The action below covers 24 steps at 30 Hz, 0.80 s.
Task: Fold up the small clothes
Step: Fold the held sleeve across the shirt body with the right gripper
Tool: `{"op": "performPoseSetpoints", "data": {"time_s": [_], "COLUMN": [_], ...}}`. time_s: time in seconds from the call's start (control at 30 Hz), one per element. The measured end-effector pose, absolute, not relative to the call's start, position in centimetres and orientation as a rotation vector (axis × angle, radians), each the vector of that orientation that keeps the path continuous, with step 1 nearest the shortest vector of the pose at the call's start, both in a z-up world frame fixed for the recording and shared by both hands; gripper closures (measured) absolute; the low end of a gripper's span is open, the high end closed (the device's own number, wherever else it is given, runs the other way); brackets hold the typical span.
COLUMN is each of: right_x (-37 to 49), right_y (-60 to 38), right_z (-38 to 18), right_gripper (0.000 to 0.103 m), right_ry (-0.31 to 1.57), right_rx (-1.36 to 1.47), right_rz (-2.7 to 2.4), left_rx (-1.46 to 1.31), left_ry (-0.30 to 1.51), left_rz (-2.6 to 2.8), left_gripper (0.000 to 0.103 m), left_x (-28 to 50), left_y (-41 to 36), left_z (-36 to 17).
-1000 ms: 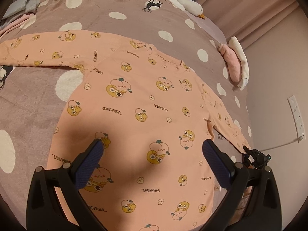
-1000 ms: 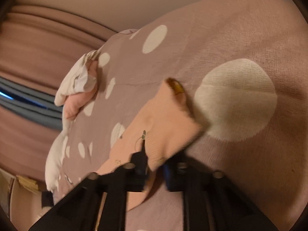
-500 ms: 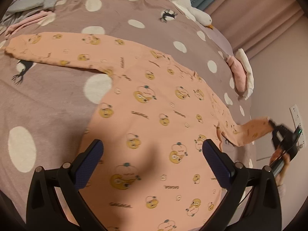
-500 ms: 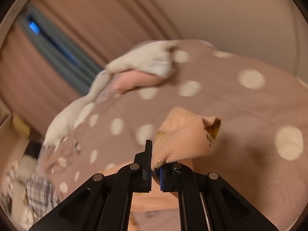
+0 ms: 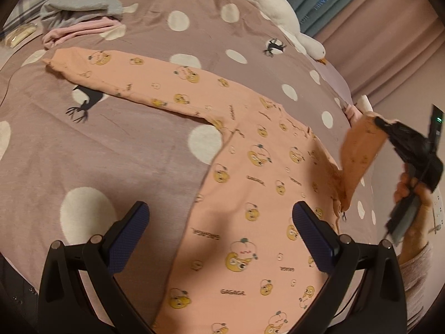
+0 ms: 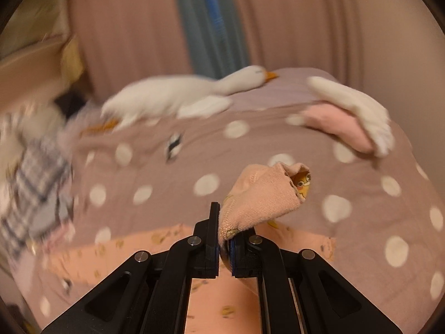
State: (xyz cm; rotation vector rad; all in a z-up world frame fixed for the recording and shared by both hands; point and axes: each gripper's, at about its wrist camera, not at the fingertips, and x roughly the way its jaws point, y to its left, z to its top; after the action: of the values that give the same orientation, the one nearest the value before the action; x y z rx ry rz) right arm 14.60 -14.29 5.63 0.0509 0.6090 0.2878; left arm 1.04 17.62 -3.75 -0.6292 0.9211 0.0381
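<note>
A peach long-sleeved shirt (image 5: 250, 200) with cartoon prints lies spread flat on the dotted bed cover (image 5: 125, 144). Its left sleeve (image 5: 133, 78) stretches out flat. My left gripper (image 5: 219, 222) is open and empty, hovering over the shirt's lower body. My right gripper (image 6: 225, 242) is shut on the cuff of the right sleeve (image 6: 264, 194) and holds it lifted off the bed; it shows in the left wrist view (image 5: 386, 128) at the right, with the sleeve (image 5: 358, 150) raised above the shirt's side.
A white goose plush (image 5: 278, 11) lies at the far side of the bed. Grey and pink clothes (image 5: 80, 16) are piled at the far left. A pink and white bundle (image 6: 356, 122) lies near the right edge. Curtains (image 6: 167, 27) and a wall stand beyond.
My right gripper has lifted the right sleeve cuff off the bed and swung it up and inward toward the shirt's body. My left gripper has drifted left over the shirt, still open.
</note>
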Motion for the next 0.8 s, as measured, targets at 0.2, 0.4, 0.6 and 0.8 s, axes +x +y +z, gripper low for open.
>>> {"op": "performPoseSetpoints", "data": {"time_s": [0.2, 0.4, 0.6, 0.8], "right_x": [14.4, 13.0, 12.5, 14.4], "right_y": [-4.2, 1.4, 0.4, -5.5], "right_z": [-1.5, -7.7, -6.9, -3.5], "right_gripper": [0.096, 0.095, 0.053, 0.044], "right_ry": [0.679, 0.74, 0.804, 0.835], "right_rx": [-0.276, -0.527, -0.419, 0.041], "right_rz": [0.322, 0.344, 0.481, 0.64], "left_rx": [-0.652, -0.668, -0.691, -0.746], "left_ry": [0.927, 0.929, 0.932, 0.908], "left_rz": [0.072, 0.104, 0.117, 0.151], "left_gripper": [0.0, 0.0, 0.0, 0.0], "left_x": [0.7, 0.7, 0.9, 0.6], "left_y": [19.4, 20.7, 21.7, 23.8], "left_z": [-4.4, -4.9, -5.4, -5.9]}}
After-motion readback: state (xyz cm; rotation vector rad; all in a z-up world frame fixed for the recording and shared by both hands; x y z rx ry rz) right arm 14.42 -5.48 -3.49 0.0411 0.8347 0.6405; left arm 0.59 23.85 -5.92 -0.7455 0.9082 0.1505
